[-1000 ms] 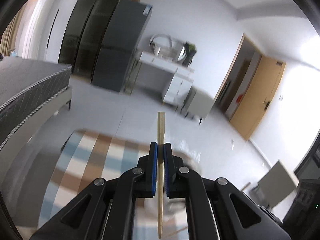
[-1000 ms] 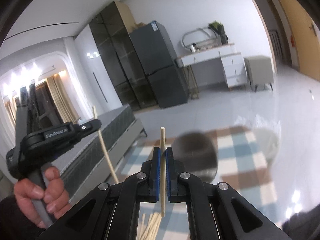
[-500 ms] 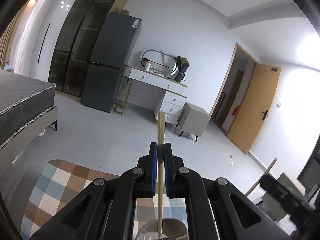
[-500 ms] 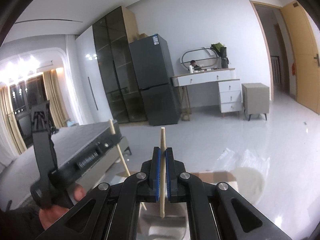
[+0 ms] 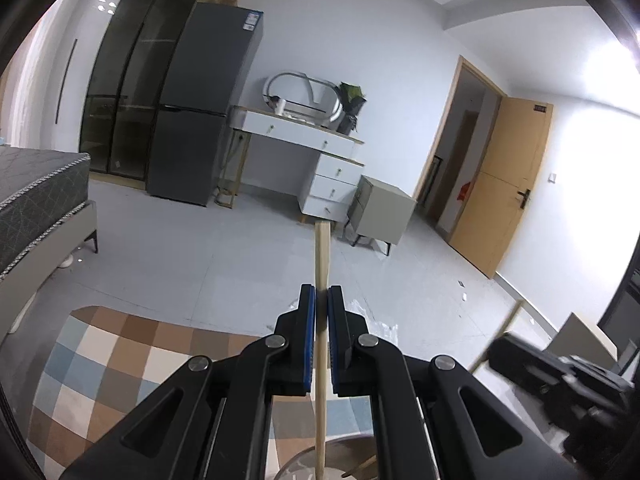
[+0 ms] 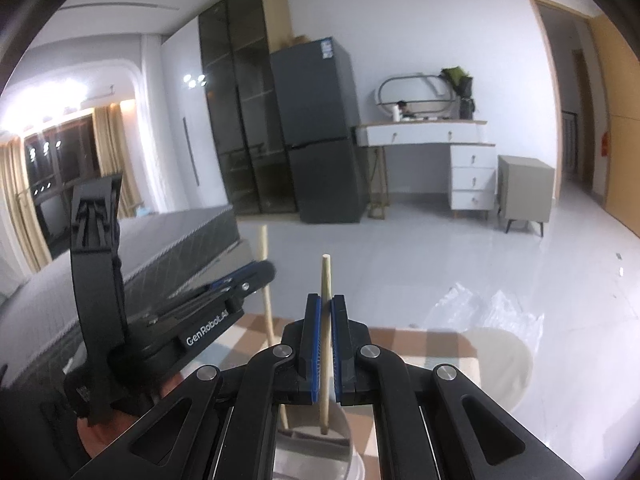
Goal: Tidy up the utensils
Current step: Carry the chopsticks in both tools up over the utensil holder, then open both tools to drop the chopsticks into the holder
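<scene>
My left gripper is shut on a wooden chopstick held upright, its lower end over a grey round holder at the bottom edge. My right gripper is shut on a second wooden chopstick, whose lower end dips into the same holder. In the right wrist view the left gripper shows at left with its chopstick also reaching down into the holder. In the left wrist view the right gripper shows blurred at the lower right.
A checked cloth covers the surface under the holder. A pale round lid or plate lies to the right, clear plastic wrap behind it. A bed, fridge, desk and door stand in the room beyond.
Both grippers have tilted and come down over the holder, each still holding its chopstick. The chopstick ends now reach into the holder. The two grippers have drawn closer together.
</scene>
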